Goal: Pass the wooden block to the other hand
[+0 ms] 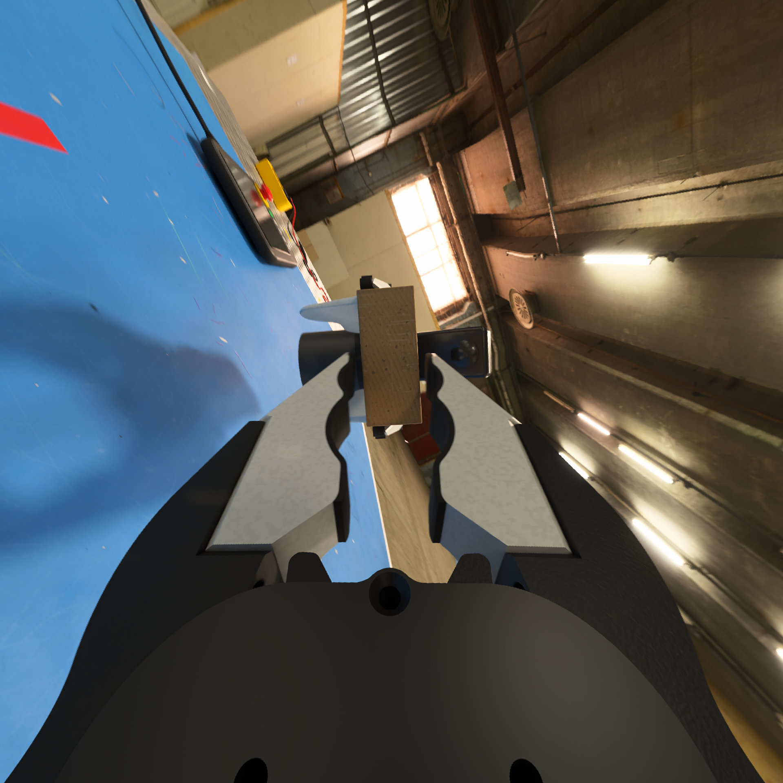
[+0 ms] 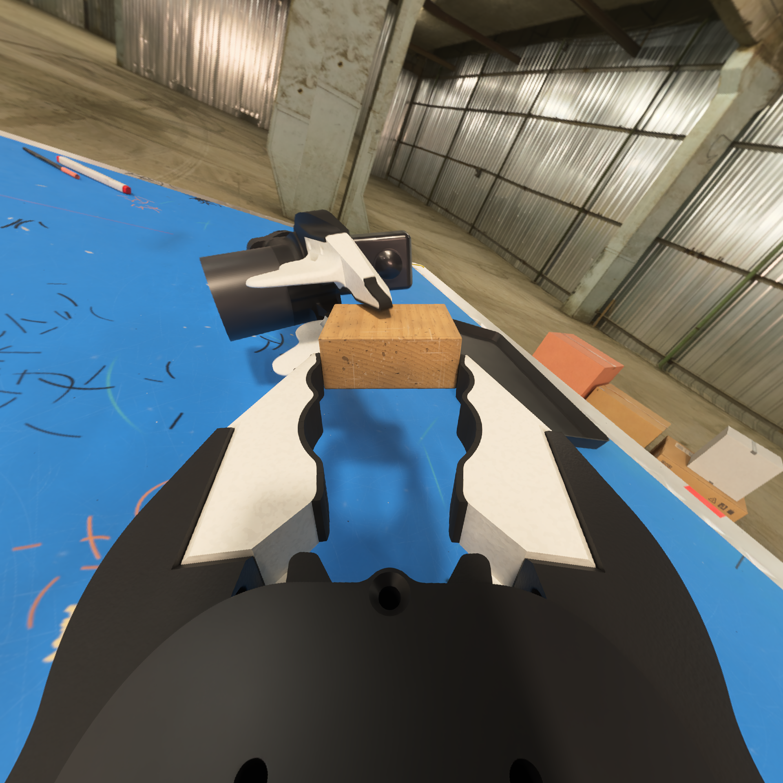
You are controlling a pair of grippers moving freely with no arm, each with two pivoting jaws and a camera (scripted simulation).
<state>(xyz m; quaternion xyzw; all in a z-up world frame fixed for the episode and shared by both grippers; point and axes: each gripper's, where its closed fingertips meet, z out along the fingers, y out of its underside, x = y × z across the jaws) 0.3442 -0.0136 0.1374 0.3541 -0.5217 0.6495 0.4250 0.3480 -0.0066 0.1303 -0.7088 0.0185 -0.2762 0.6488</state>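
The wooden block [image 1: 387, 356] is held in the air above the blue table [image 1: 106, 254]. My left gripper [image 1: 390, 368] has its two fingertips against the block's broad faces. In the right wrist view, my right gripper [image 2: 390, 368] clamps the two ends of the block [image 2: 390, 360]. The left gripper's upper finger [image 2: 360, 275] rests on top of the block; its lower finger is mostly hidden under it. In the left wrist view, the right gripper's fingertips [image 1: 366, 281] show at the block's two ends.
A black tray [image 2: 529, 381] lies at the table's edge on the right. Two pens [image 2: 93, 173] lie far left. A black panel with a yellow box [image 1: 271, 186] sits at the table's far edge. Cardboard boxes [image 2: 576, 360] stand on the floor beyond.
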